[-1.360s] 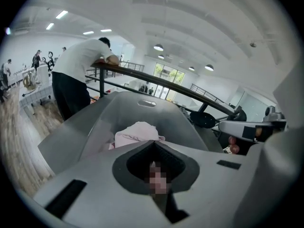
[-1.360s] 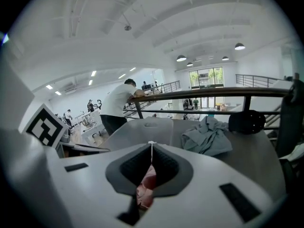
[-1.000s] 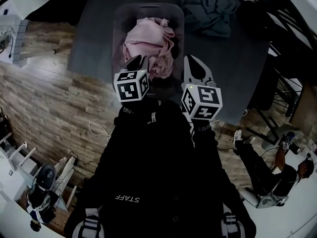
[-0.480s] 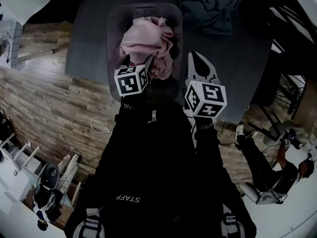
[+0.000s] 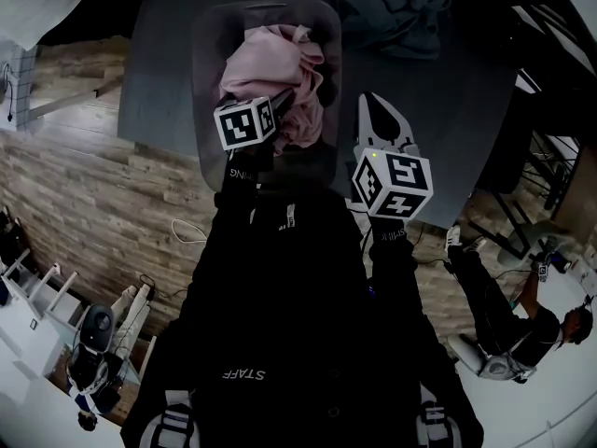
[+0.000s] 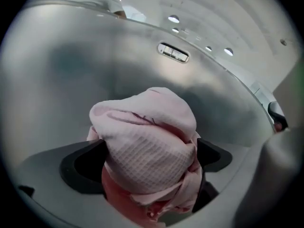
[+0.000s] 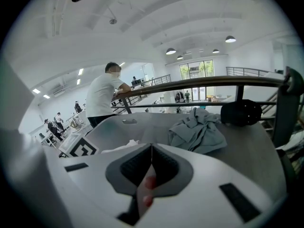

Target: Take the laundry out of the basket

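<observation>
1. The only word I can read is "STAFF" [image 5: 242,374], in pale letters on my dark top. Each gripper's cube [image 5: 244,122] carries black-and-white square markers. There is lettering on the gripper bodies below the cubes, but it is too small to read.
2. I stand at a dark grey table [image 5: 420,138] on a wood-plank floor [image 5: 112,185]. The right gripper view shows a large white hall with ceiling lights [image 7: 230,39]. A dark railing [image 7: 199,84] runs beyond the table, and a person in a white shirt [image 7: 104,99] leans on it. In the head view another person [image 5: 504,325] in dark clothes is low down at my right.
3. The grey basket [image 5: 207,73] stands on the table straight ahead of me. The pink laundry [image 5: 275,63] is heaped inside it, up to the rim.
4. A grey-blue garment [image 5: 396,7] lies crumpled on the table, outside the basket and beyond its right side.
5. My left gripper [image 6: 147,160] reaches into the basket. Its jaws are opening and stand wide, and a bulging fold of the pink cloth fills the gap between them. The basket's far wall and its handle slot [image 6: 173,52] are just behind.
6. My right gripper [image 7: 151,163] is over the table just right of the basket. Its jaws are pressed together with no cloth between them.
</observation>
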### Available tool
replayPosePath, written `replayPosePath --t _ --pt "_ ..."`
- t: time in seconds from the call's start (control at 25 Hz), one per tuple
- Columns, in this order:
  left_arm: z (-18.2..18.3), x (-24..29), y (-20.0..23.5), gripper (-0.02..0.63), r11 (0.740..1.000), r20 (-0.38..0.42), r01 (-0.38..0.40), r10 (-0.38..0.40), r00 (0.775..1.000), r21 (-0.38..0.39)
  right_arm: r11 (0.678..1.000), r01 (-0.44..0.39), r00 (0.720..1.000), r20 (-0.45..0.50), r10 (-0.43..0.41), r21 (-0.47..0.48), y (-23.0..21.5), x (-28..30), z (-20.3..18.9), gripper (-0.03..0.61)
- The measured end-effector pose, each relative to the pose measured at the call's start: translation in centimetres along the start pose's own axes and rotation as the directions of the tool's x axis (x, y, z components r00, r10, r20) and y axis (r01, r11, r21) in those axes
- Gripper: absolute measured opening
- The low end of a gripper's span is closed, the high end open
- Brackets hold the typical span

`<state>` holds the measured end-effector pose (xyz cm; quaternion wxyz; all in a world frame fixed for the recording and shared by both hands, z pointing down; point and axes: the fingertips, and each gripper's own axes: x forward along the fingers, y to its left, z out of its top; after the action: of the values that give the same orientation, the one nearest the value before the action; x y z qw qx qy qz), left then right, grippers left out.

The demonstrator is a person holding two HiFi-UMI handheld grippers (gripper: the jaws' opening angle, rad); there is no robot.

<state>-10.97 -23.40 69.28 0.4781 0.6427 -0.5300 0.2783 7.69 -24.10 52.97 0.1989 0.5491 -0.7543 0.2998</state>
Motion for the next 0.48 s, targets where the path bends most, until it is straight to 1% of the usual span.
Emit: replayPosePath --t 0.12,0.36,0.48 --pt "-0.2 1.5 0.2 0.584 1.0 -0.027 -0.003 0.003 1.0 0.003 1.0 0.0 1.0 -0.003 0.0 0.003 -0.2 0.2 -0.1 0.015" --pt "-0.6 3.0 0.6 0.584 1.0 -0.055 -0.021 0.021 0.998 0.003 1.0 0.003 1.0 -0.016 -0.003 0.006 -0.5 0.6 -0.4 0.015" --pt "-1.2 4.1 0.8 0.584 0.999 -0.084 -0.032 0.032 0.996 0.005 1.0 0.01 1.0 -0.029 -0.009 0.014 -0.8 0.9 -0.9 0.015"
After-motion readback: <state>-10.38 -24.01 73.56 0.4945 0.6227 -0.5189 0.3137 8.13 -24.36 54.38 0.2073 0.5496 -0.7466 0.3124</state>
